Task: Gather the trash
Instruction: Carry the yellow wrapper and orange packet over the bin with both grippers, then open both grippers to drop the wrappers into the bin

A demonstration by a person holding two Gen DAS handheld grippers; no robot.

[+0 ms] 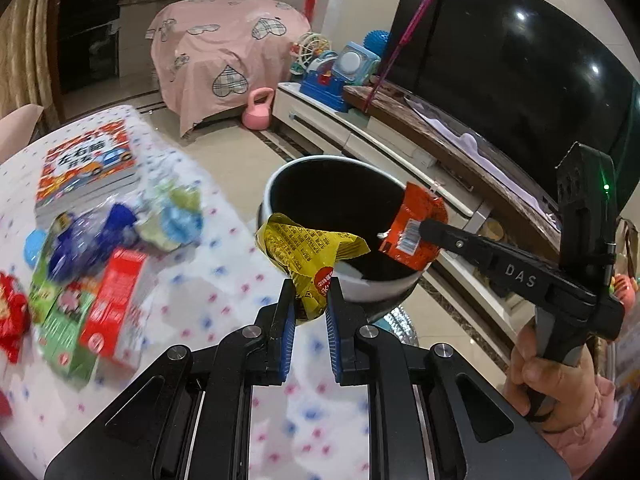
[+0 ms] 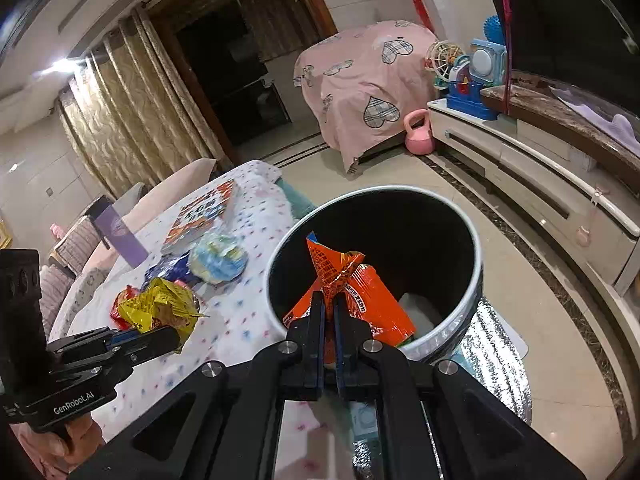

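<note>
My left gripper is shut on a crumpled yellow wrapper, held at the near rim of the round bin with a white outside and black inside. My right gripper is shut on an orange snack packet, hanging over the open bin. In the left wrist view the right gripper comes in from the right with the orange packet over the bin's far side. In the right wrist view the left gripper holds the yellow wrapper over the table.
On the table's dotted cloth lie more wrappers, red and green cartons, a book and a blue packet. A TV stand, pink kettlebell and covered furniture stand beyond. A hand grips the right tool.
</note>
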